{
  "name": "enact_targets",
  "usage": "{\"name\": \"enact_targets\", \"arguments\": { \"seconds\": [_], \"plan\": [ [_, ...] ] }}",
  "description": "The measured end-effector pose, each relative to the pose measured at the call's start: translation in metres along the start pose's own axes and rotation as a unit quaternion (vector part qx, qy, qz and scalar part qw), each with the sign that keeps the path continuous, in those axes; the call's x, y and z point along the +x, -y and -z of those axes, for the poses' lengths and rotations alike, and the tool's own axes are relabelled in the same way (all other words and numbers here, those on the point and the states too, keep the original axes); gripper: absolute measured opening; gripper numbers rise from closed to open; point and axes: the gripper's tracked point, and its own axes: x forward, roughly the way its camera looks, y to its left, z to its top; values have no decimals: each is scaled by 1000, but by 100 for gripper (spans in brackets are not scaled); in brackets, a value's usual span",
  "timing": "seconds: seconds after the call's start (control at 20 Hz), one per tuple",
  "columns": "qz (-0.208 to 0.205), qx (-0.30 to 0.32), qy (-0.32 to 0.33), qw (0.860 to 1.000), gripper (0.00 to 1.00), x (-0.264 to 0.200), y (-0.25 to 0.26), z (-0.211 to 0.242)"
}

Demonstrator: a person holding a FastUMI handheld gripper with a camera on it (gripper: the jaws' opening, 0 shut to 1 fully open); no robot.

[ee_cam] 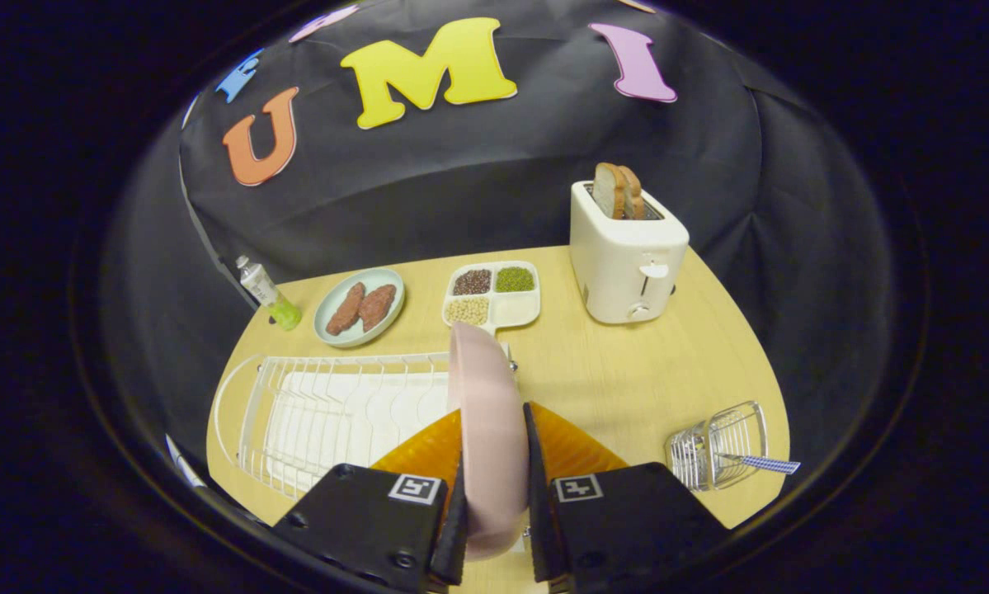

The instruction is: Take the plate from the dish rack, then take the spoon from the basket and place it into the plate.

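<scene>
claw (494, 487) clamps pink plate (487, 412) upright beside dish rack (329, 408).

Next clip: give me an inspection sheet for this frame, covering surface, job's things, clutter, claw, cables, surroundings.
Surface: light wooden table.
Job's things: pink round plate held on edge between the fingers, beside the white wire dish rack; blue checked-handle spoon in the small wire basket.
Clutter: white toaster with bread, divided tray of beans, green plate of meat, small bottle.
Claw: shut on the plate.
Cables: nothing seen.
Surroundings: black cloth wall.
</scene>
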Motion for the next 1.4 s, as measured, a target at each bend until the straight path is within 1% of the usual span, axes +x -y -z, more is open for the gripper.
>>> {"name": "enact_targets", "arguments": {
  "seconds": [0.1,0.5,0.65,0.7,0.75,0.85,1.0,1.1,1.25,1.4],
  "plan": [
    [12,-6,6,1000,36,-4,0,-4],
    [80,-48,17,995,34,-17,0,-22],
    [112,-75,51,990,33,-38,-1,-46],
    [106,-69,61,990,31,-53,-8,-51],
    [98,-67,67,991,29,-56,-13,-51],
    [75,-65,80,992,29,-71,-25,-45],
    [23,-41,88,995,29,-94,-45,-22],
    [-2,-34,93,995,29,-104,-51,0],
    [-48,-12,96,994,29,-120,-58,47],
    [-71,6,98,993,29,-128,-54,93]
  ]
}}
